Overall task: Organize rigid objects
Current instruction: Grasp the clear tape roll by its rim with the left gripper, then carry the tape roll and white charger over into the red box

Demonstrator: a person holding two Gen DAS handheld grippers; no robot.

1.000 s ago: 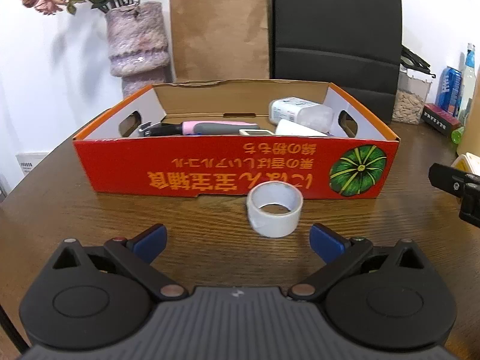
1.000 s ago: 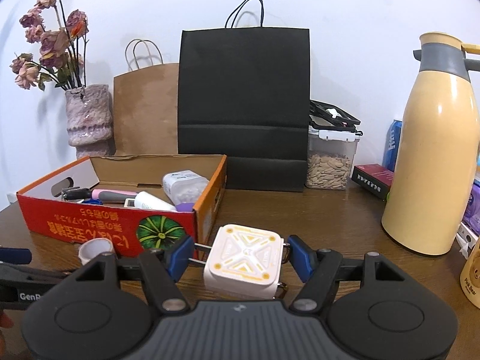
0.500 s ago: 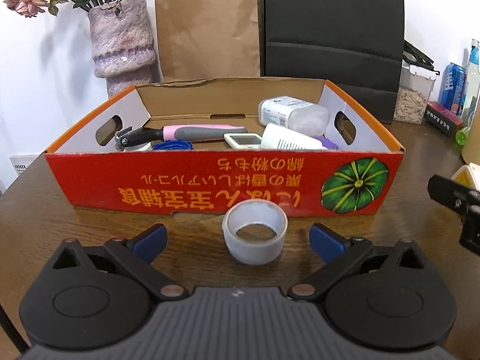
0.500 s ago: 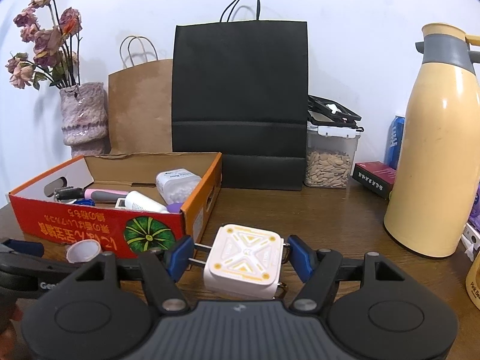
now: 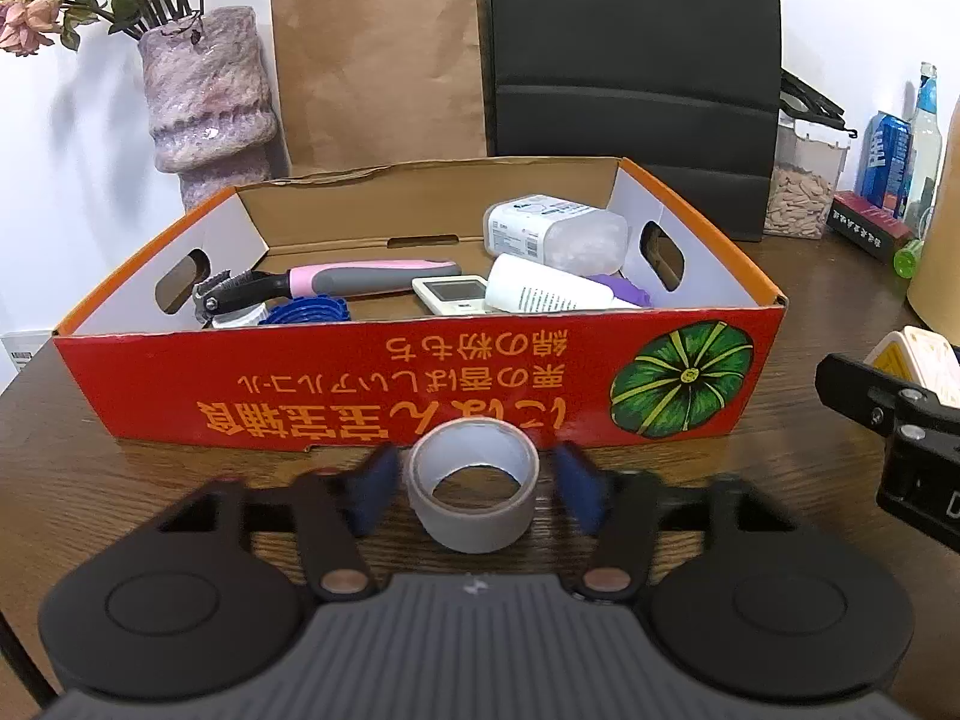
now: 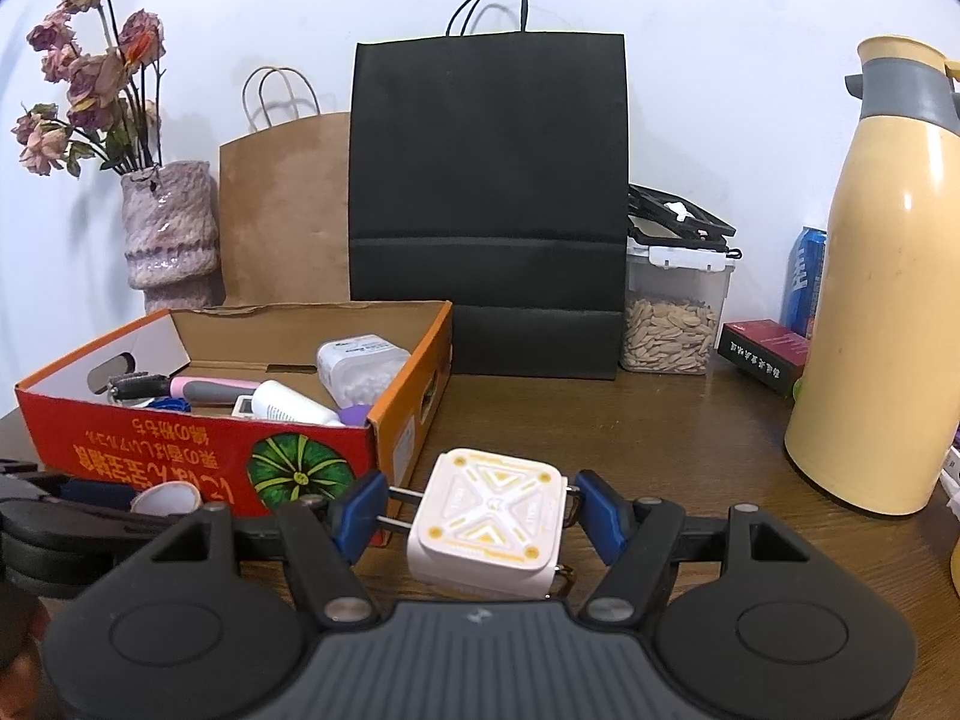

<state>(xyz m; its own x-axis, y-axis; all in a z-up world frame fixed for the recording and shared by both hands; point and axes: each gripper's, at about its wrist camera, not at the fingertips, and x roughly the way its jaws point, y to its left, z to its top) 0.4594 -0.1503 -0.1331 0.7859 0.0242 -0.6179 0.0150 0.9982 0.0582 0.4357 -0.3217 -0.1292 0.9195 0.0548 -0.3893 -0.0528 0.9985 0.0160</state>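
Note:
A roll of pale tape (image 5: 472, 492) lies on the wooden table in front of the red cardboard box (image 5: 336, 384). My left gripper (image 5: 472, 489) has its blue pads on either side of the roll, closing in with a small gap left and motion blur on the fingers. My right gripper (image 6: 477, 510) is shut on a white and yellow charger plug (image 6: 489, 516), held just above the table to the right of the box (image 6: 198, 450). The box holds a pink-handled brush (image 5: 360, 279), a white bottle (image 5: 549, 228), a tube and a small remote.
A pink vase (image 6: 168, 234) with dried flowers, a brown paper bag (image 6: 282, 210) and a black bag (image 6: 486, 204) stand behind the box. A seed container (image 6: 672, 312), a small dark box (image 6: 762, 354) and a tall yellow thermos (image 6: 882, 276) stand at the right.
My left gripper has moved forward around the tape roll and its fingers have closed in from wide open. The right gripper still holds the charger and has shifted little.

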